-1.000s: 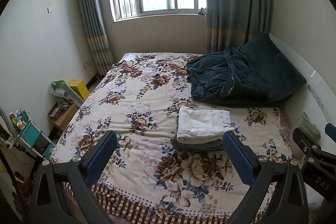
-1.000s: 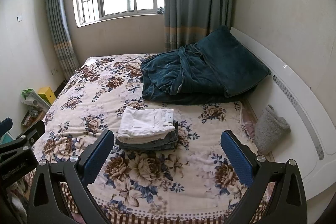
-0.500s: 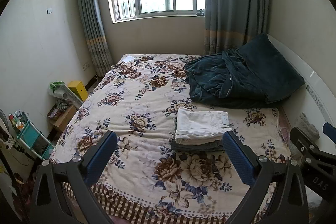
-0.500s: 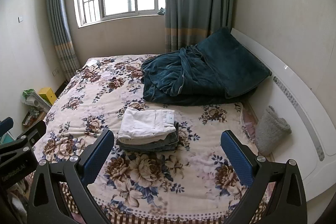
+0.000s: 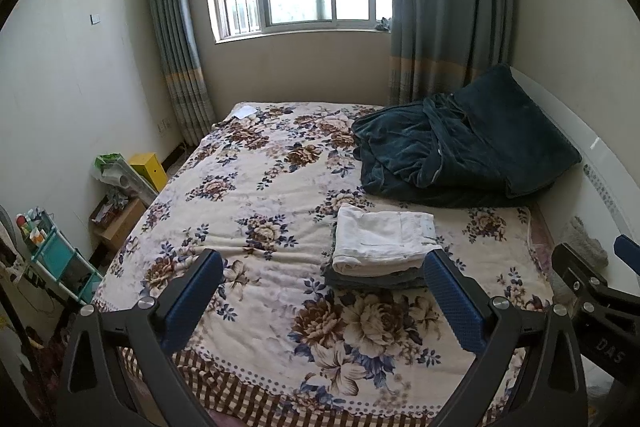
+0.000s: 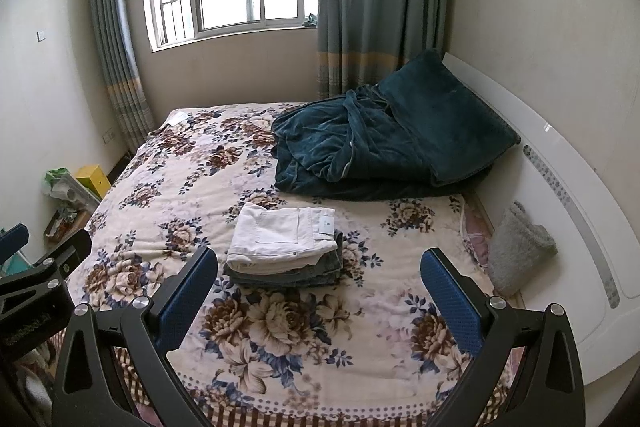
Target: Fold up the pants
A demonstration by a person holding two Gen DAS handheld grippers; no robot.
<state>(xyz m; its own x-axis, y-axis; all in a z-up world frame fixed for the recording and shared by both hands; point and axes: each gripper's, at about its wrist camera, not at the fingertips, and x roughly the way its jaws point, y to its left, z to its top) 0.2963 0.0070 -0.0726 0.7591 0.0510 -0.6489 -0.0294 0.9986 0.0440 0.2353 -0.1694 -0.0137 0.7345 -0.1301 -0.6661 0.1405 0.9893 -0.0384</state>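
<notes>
Showing: a bed (image 5: 248, 187) with a floral cover, seen from its foot edge by two hand-held grippers.
Pants: white pants (image 5: 380, 241) lie folded flat on top of a darker folded pair (image 5: 372, 279), a small stack toward the right side of the bed, nearer the foot edge than the far edge.
Same stack, right view: white pants (image 6: 280, 235) above the grey pair (image 6: 288, 277), edges roughly lined up.
Left gripper (image 5: 320, 287): jaws spread wide, holding nothing, above the foot edge and apart from the stack.
Right gripper (image 6: 320, 291): jaws likewise spread wide and bare, also clear of the stack.
Elsewhere: a dark green blanket (image 5: 460, 151) is heaped at the far right corner against the headboard (image 6: 560, 179); a grey bundle (image 6: 520, 251) sits by the right edge.
Stage, as a judgement: the folding looks done, both pairs stacked and both tools free.
Doing it well: if tidying is wanted, pinch only the top layer's corner, pull lightly along the bed, and avoid dragging the lower pair askew.
</notes>
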